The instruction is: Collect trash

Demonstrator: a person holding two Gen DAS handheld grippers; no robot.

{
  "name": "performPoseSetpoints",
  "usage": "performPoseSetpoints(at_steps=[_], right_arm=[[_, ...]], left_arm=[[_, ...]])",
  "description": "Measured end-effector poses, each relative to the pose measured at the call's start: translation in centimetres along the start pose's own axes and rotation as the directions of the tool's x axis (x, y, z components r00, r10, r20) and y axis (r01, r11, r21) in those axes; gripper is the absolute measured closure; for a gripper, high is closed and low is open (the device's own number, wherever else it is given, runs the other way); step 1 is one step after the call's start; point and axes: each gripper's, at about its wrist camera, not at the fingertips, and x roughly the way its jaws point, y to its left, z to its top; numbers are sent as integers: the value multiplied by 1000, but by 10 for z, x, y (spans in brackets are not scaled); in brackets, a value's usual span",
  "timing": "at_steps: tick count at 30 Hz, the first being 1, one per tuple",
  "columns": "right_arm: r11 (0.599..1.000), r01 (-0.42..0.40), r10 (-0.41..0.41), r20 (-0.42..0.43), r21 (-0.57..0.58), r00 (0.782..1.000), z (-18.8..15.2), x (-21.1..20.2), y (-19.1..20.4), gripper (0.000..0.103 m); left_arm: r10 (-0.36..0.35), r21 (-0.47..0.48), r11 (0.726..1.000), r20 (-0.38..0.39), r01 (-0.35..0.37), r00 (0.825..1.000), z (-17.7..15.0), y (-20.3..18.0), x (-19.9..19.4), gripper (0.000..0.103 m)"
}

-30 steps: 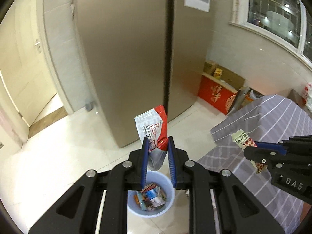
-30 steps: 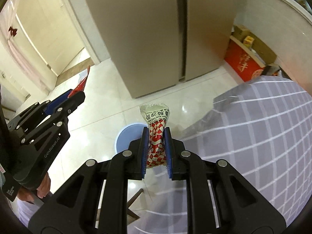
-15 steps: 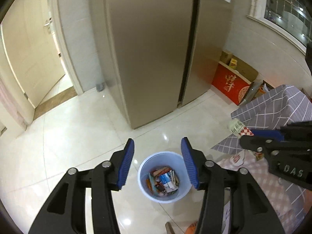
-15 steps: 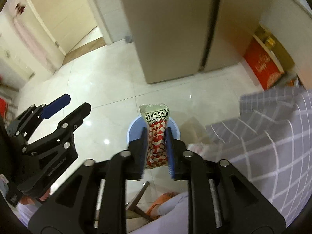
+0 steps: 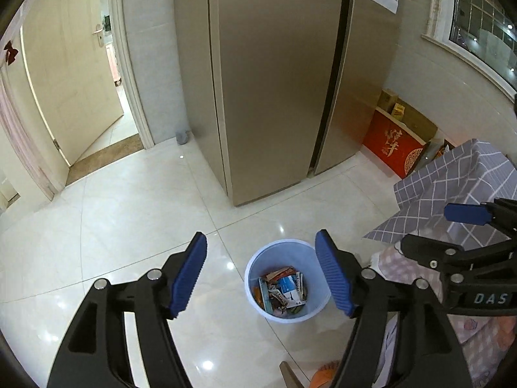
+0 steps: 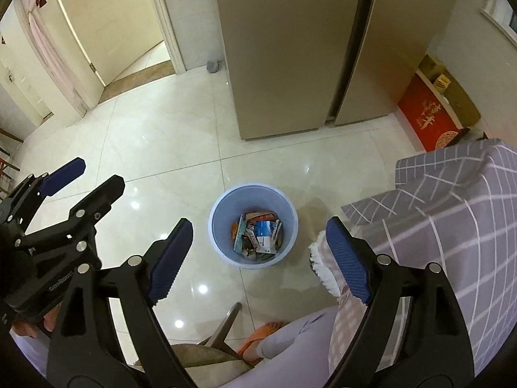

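Wrappers lying in the bin, both pairs of fingers standing apart above it.

Wrappers [image 6: 258, 234] are sitting in a loose heap at the bottom of the pale blue bin [image 6: 216, 226], which is standing upright on the tiled floor [image 6: 161, 129] in front of the fridge [image 6: 284, 48] and just beside the draped grey check cloth [image 6: 452, 200]. Right gripper [image 6: 260, 255] is pointing steeply down with the bin mouth showing between its fingers; its jaws have just been opening, and nothing is lying between them. Left gripper [image 5: 261, 273] is hanging over the bin likewise, its jaws also having just been opening and holding nothing. Judgement: both drops are looking complete. Any remaining trash is probably lying on the bench side, under the check cloth's edge, nearer the right hand; none is showing here.
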Motion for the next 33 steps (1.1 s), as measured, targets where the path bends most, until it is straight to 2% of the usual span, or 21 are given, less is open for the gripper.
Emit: performPoseSetpoints(at_steps=[2,6,9,15,18,21,25,28,33], right_arm=[[1000,3,-3,22,7,1000,-8,-12,1,20],[999,17,-19,72,31,997,-27,-37,1,20],[998,26,-34,122,60,992,-44,-61,0,20],[988,48,-81,225,149,971,-89,-115,-4,19],[978,83,-136,288,190,948,-114,-144,-5,17],[967,116,-193,354,227,915,-140,-176,-7,16],[950,139,-257,448,279,856,-176,-217,-5,14],[938,182,-313,494,296,811,-203,-243,4,13],[920,215,-373,565,327,736,-241,-281,18,12]], left_arm=[[-8,-6,1000,-3,8,1000,-3,-3,-5,29],[9,-3,1000,23,-8,1000,-13,-9,-27,29],[-5,8,1000,40,4,999,-21,-19,-46,28],[-47,75,996,91,40,995,-39,-51,-95,27],[-91,98,992,87,82,992,-52,-66,-120,27],[-95,155,985,116,77,989,-67,-82,-148,26],[-156,188,974,140,129,978,-83,-93,-180,24],[-167,202,971,174,130,971,-93,-98,-204,24],[-229,237,957,253,170,940,-113,-97,-251,19]])
